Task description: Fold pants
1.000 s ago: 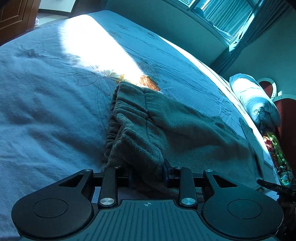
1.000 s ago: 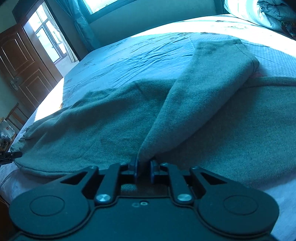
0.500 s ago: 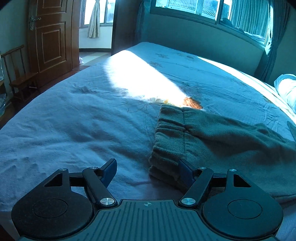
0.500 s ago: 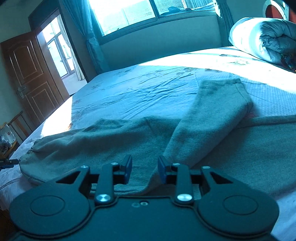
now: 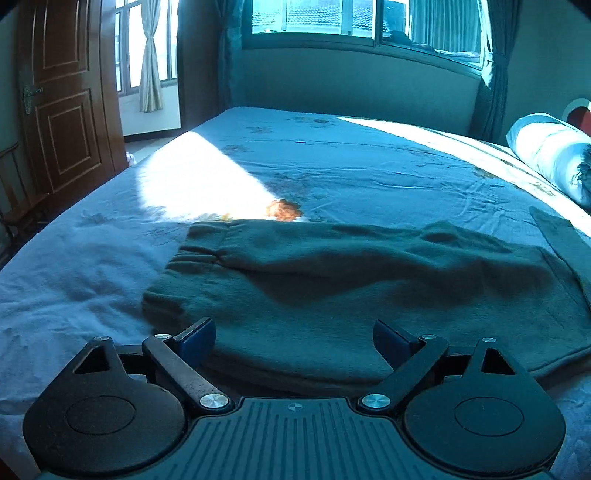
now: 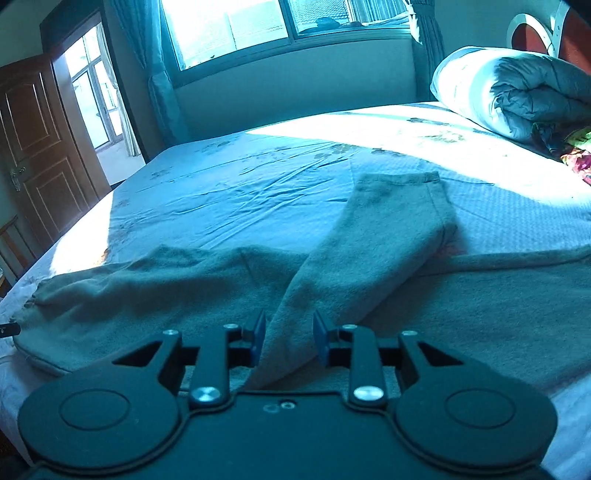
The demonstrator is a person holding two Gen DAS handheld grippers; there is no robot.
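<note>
A wide bed (image 5: 351,173) under a pale blue sheet fills both views, with a broad stretch of bare sheet beyond the clothing toward the window (image 5: 354,22) and a band of sunlight across its left part. One wooden door (image 5: 62,107) stands open at the left, beside the bed's left edge. One rolled quilt (image 6: 517,88) lies at the right end of the bed, near the headboard.

One pair of grey-green pants (image 5: 332,280) lies flat along the near edge of the bed, the gathered waistband (image 5: 192,254) to the left and well short of the bed's left edge. In the right wrist view one leg (image 6: 380,243) is laid back across the rest of the pants, slanting away toward the middle of the bed, its cuff resting on open sheet.

The left gripper (image 5: 294,338) sits low at the near hem, just right of the waistband, its two fingers (image 5: 195,336) spread wide and holding nothing. The right gripper (image 6: 288,341) has its two fingers (image 6: 258,339) parted on either side of the near end of the folded leg; the cloth runs between them but is not pinched.
</note>
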